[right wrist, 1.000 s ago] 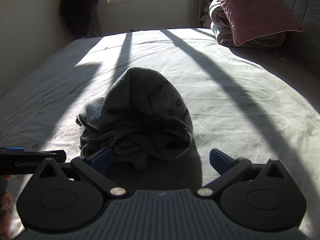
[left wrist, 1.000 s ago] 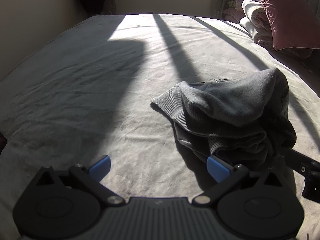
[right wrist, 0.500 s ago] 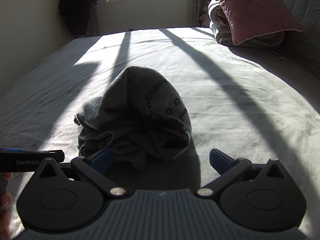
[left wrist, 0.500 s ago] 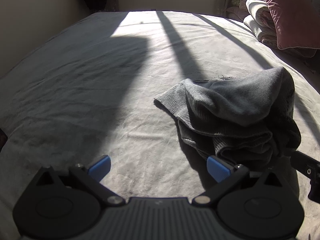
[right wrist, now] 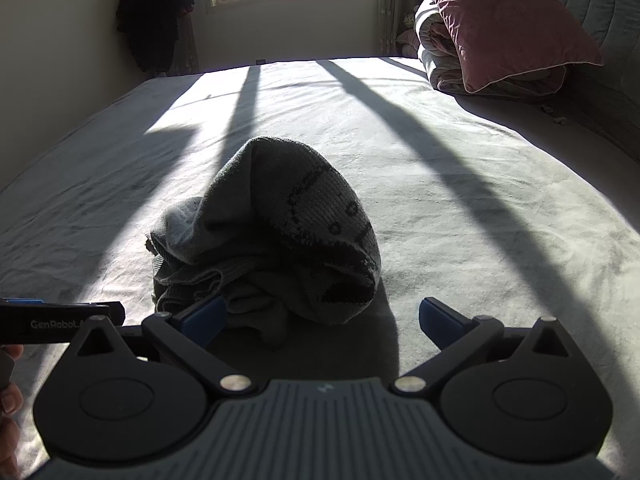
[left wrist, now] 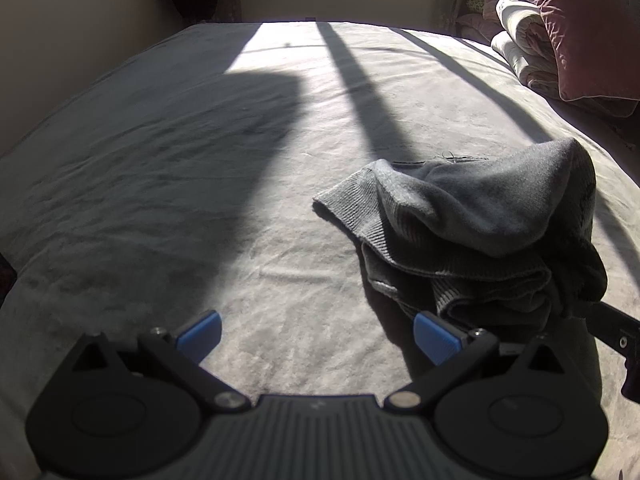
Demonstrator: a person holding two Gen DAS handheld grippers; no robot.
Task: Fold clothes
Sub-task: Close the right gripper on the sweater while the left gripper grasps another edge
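A crumpled grey knitted sweater with a dark pattern (right wrist: pixel 276 236) lies in a heap on the pale grey bed sheet (right wrist: pixel 460 200), roughly mid-bed, partly in sun and partly in the long window-bar shadows. Its folds hide most of its shape: neither sleeves nor neckline can be made out, only a ribbed hem edge (left wrist: pixel 348 216) spread flat toward the left wrist view's centre.

The left tongs (left wrist: pixel 318 338) stand wide open with nothing between the blue pads; the right pad (left wrist: pixel 436 338) sits just beside the near edge of the heap, and whether it touches the fabric is hard to tell. The right tongs (right wrist: pixel 322 318) are likewise spread wide and empty, the left blue pad (right wrist: pixel 202 316) overlapping the sweater's shadowed near edge, contact unclear.

In the right wrist view the black body of the other tool, marked "GenRobot", is cut off at the left edge, with fingertips of the person's hand (right wrist: pixel 10 400) just visible below it. At the far right a dusty-pink velvet pillow (right wrist: pixel 508 20) rests on a folded pale quilt (right wrist: pixel 436 60); a dark garment hanging by the window (right wrist: pixel 156 16) is too shadowed to identify.
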